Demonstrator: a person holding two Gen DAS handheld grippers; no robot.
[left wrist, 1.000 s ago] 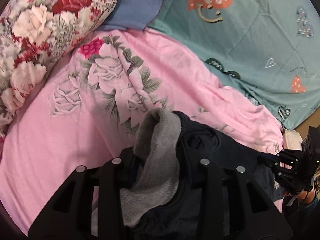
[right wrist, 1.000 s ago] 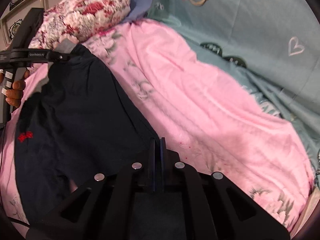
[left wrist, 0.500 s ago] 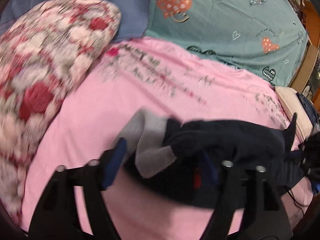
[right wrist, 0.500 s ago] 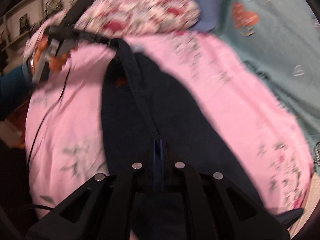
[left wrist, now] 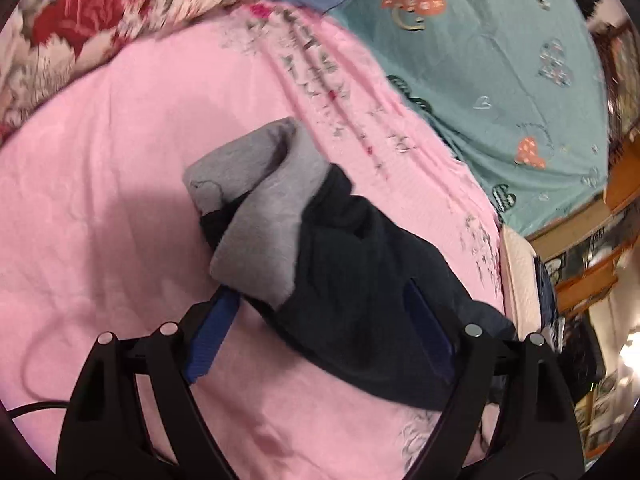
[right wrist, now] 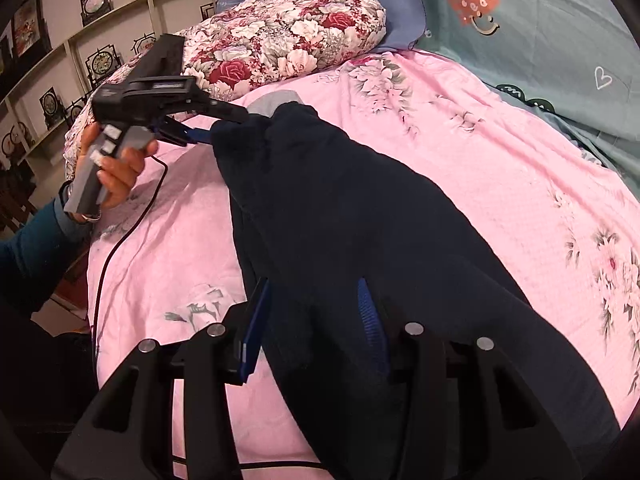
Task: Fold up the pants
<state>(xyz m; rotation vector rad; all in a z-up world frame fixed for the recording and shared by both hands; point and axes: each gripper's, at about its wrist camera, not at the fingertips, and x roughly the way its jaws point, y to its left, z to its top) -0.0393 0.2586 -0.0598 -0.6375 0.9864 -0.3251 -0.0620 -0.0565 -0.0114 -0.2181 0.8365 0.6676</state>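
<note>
Lying folded along their length on a pink floral bedsheet (left wrist: 100,184), dark navy pants (left wrist: 360,280) fill the left wrist view, their grey-lined waistband (left wrist: 260,216) turned out just ahead of the left gripper (left wrist: 320,332). Its blue-padded fingers (left wrist: 212,332) stand spread on either side of the cloth, not clamped — the waist end sits between them and slightly forward, the legs trailing off to the right. A floral pillow (left wrist: 80,20) lies far ahead to the left; a teal heart-print quilt (left wrist: 500,60) lies ahead to the right, its lettering too blurred to read.

From the right wrist view, the pants run straight away from the right gripper (right wrist: 312,320), long axis toward the left gripper at the far end, held in the person's hand (right wrist: 116,172). The right gripper's fingers are parted too, straddling the near cloth without pinching it. By appearance, each claw is nearest its own end, so the next fold likely brings one end to the other. No brand is legible.
</note>
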